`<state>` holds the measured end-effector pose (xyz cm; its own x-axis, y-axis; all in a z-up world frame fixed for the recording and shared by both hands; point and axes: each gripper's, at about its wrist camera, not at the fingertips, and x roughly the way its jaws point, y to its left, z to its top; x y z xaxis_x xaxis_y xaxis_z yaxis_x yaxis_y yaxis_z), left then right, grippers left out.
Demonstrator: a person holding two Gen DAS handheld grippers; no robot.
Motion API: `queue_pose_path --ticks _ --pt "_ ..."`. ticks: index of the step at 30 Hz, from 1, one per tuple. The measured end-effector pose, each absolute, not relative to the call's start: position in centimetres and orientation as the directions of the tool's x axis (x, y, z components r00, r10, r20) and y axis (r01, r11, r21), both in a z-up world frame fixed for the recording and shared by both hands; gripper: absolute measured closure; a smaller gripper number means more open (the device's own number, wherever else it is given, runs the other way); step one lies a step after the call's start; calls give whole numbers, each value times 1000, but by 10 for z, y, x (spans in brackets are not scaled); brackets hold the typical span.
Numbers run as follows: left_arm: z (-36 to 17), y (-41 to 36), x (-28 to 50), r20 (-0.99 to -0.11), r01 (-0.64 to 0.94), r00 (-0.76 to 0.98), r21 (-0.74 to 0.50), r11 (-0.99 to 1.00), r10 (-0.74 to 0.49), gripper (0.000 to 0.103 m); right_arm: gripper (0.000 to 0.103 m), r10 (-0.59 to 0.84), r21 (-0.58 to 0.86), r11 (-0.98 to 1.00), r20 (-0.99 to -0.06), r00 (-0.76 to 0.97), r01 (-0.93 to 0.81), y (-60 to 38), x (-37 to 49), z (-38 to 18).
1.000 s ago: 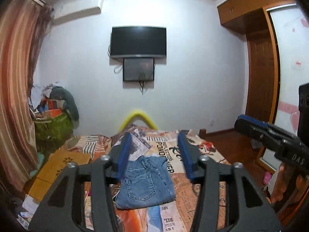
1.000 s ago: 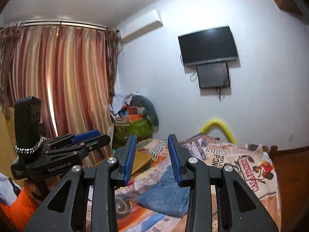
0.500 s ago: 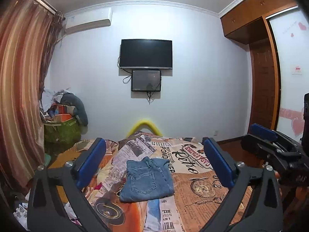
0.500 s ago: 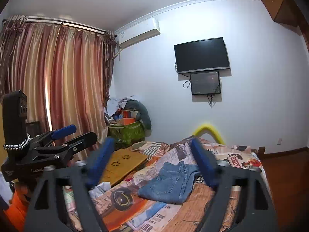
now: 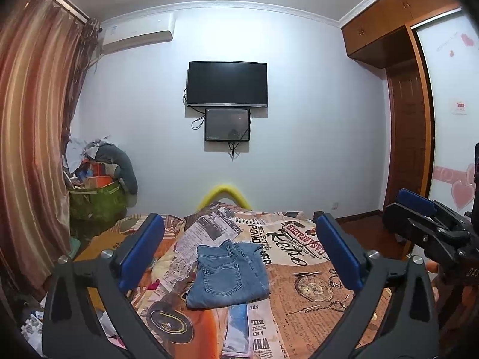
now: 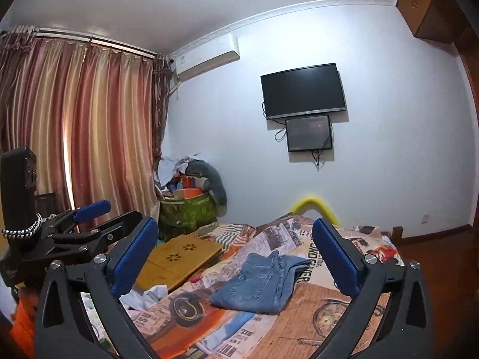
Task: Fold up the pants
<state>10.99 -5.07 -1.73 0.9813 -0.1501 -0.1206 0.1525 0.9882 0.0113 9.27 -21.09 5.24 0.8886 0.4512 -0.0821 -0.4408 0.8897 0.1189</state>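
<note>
1. The pants (image 5: pixel 229 273) lie as a compact denim packet on the printed bedspread (image 5: pixel 311 296), well short of the wall-mounted television (image 5: pixel 226 83) and roughly in line below it in the left wrist view. A back pocket faces up, and the waistband end points toward the television wall.
2. Judged from how the packet lies, the folding looks finished or all but finished: the legs appear doubled under or over the seat, and no loose leg trails across the bedspread. The edge nearest the television is a little rumpled, so a last smoothing may be all that is left.
3. The left gripper (image 5: pixel 239 252) has its blue pads spread as wide as they go, with nothing between them; the pants lie beyond, apart from both fingers.
4. The right gripper (image 6: pixel 235 255) is likewise spread wide and empty, and the pants lie beyond it, on the side toward the television wall.
5. Against the frame a second back, both sets of jaws have just been opening, from close-set to fully parted. Both cameras now take in more of the room on the near side of the television wall, and the pants have kept their place on the bedspread.
</note>
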Motion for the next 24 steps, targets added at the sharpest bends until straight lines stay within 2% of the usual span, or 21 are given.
queue_pose_path --ticks 24 --pt "-28 -52 115 -143 165 976 3 986 -163 0 0 448 118 892 -112 887 -436 -213 89 49"
